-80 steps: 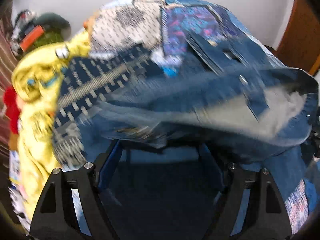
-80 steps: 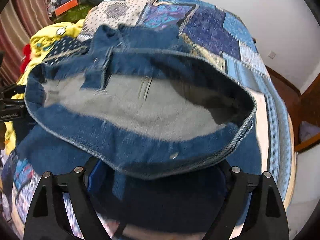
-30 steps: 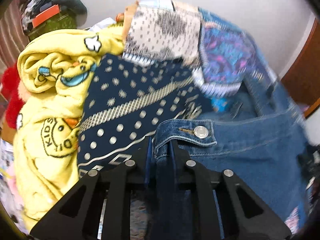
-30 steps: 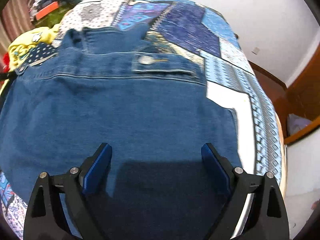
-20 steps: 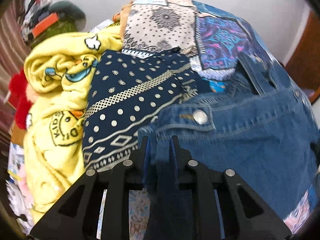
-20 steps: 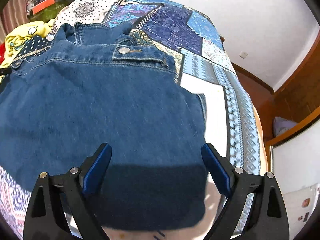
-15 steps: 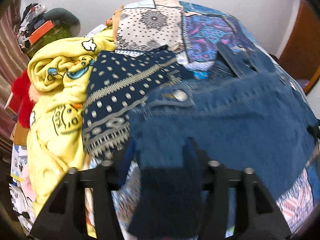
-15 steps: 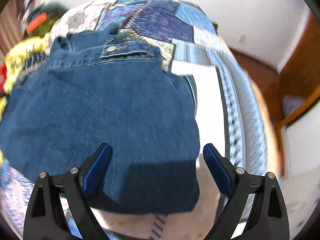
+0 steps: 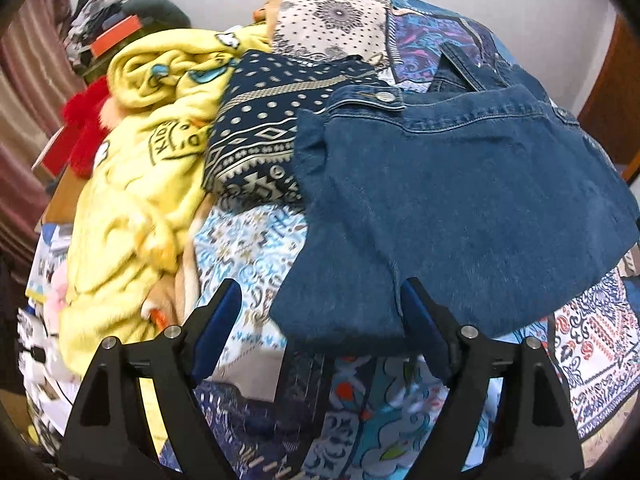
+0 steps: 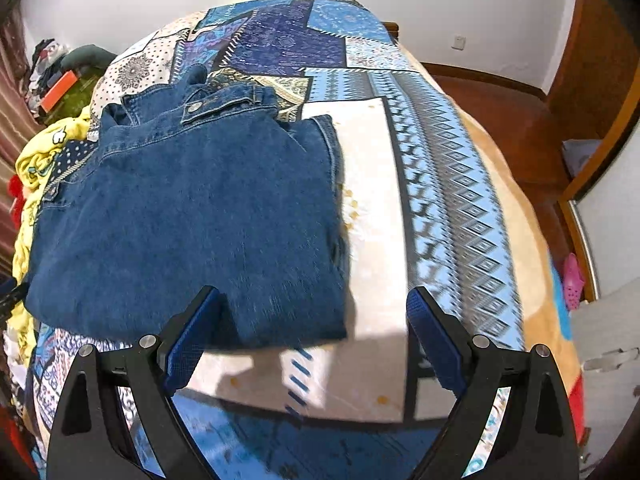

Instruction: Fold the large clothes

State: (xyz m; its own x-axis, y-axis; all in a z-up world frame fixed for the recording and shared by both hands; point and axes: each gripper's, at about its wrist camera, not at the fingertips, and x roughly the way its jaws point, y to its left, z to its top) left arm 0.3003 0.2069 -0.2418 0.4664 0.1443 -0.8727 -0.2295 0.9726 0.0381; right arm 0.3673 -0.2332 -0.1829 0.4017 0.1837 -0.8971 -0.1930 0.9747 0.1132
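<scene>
A blue denim garment (image 9: pixel 460 200) lies folded into a flat block on the patchwork bedspread (image 9: pixel 248 248), with buttoned tabs along its far edge. It also shows in the right wrist view (image 10: pixel 192 216). My left gripper (image 9: pixel 320 320) is open and empty, raised just above the garment's near left corner. My right gripper (image 10: pixel 312 328) is open and empty, raised over the garment's near right corner.
A navy patterned cloth (image 9: pixel 264 128) and a crumpled yellow blanket (image 9: pixel 140 168) lie left of the denim. A red plush thing (image 9: pixel 84 120) and clutter sit at the far left. The bed's right edge (image 10: pixel 536 264) drops to a wooden floor (image 10: pixel 500 120).
My left gripper was shut on the denim's buttoned edge; it has let go, opened and pulled back. My right gripper also drew back. The denim now lies flat, folded over.
</scene>
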